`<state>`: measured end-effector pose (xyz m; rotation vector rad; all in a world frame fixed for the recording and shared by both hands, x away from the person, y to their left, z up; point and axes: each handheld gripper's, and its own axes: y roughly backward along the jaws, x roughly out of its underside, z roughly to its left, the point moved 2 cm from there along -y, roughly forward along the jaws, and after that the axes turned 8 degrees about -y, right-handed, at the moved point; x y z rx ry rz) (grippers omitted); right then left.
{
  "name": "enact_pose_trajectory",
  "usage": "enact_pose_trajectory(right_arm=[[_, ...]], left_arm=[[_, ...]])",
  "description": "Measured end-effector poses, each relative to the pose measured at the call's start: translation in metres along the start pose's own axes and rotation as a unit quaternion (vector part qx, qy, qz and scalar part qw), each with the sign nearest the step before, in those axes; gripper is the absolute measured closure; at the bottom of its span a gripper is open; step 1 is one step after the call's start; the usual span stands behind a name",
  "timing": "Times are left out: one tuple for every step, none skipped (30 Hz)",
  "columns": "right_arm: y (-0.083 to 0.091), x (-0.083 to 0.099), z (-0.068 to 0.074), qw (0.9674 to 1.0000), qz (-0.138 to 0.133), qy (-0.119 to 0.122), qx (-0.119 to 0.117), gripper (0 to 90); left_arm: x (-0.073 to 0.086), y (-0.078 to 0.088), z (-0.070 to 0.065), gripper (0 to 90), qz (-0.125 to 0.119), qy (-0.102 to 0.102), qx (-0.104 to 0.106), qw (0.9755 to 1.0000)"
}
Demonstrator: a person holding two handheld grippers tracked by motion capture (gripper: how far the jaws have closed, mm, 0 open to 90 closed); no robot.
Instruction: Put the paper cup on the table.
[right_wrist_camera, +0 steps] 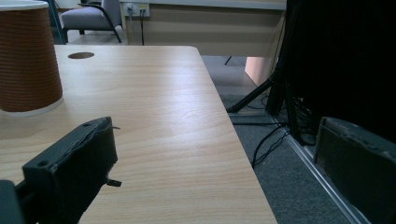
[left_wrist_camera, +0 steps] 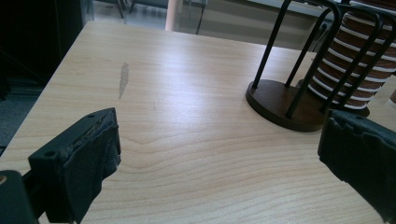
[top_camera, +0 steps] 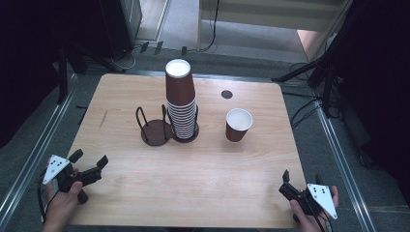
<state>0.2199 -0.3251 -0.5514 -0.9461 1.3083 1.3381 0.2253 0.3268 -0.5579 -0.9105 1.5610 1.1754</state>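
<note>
Desk: a light wood-grain desk [top_camera: 145,193] with rounded corners and a small dark round hole [top_camera: 226,94] near its far edge; a grey streak [left_wrist_camera: 123,79] marks the wood toward its left side.
Left tool: the left tool [top_camera: 89,159], black with a grey three-cornered plate, is held in a hand [top_camera: 60,205] at the desk's near left corner; its jaws stand wide apart with nothing between them, and they point toward the cup holder.
Right tool: the right tool [top_camera: 300,178], also black with a grey plate, is held at the desk's near right corner; its jaws are spread and empty, one over the desk and the other out past the desk's right edge.
Cup holder: a dark brown round-based holder with thin black wire uprights [top_camera: 155,130] stands near the desk's middle; its left bay is bare.
Cup stack: a tall stack of brown ribbed paper cups with white rims [top_camera: 181,99] stands mouth up in the holder's right bay, between the wire uprights.
Single cup: one brown ribbed paper cup with a white inside [top_camera: 238,125] stands upright on the desk to the right of the stack, apart from it and well apart from both tools; in the right gripper view it rises ahead of the left jaw [right_wrist_camera: 28,60].
</note>
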Motion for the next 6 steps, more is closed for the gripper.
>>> enact_pose_trajectory(right_arm=[[0.0000, -0.0001, -0.0005, 1.0000, -0.001, -0.002, 0.001, 0.0], [0.0001, -0.0001, -0.0008, 1.0000, -0.001, -0.004, 0.002, 0.0], [-0.0001, -0.0002, -0.0010, 1.0000, -0.001, -0.008, 0.004, 0.0], [-0.0004, -0.0003, -0.0012, 0.9999, 0.001, -0.010, 0.005, 0.0], [-0.0005, -0.0003, -0.0013, 0.9999, 0.002, -0.011, 0.005, 0.0], [-0.0009, -0.0005, -0.0017, 0.9999, 0.002, -0.010, 0.006, 0.0]], left_arm=[[0.0000, -0.0001, 0.0000, 0.1, 0.000, 0.000, 0.000, 1.0000], [0.0000, -0.0002, -0.0001, 0.1, 0.000, 0.001, 0.000, 1.0000], [-0.0001, -0.0003, -0.0001, 0.1, 0.001, 0.001, 0.000, 1.0000], [-0.0001, -0.0004, -0.0001, 0.1, 0.002, 0.001, 0.000, 1.0000], [-0.0001, -0.0004, -0.0001, 0.1, 0.002, 0.000, 0.000, 1.0000], [-0.0001, -0.0003, -0.0002, 0.1, 0.002, 0.000, 0.000, 1.0000]])
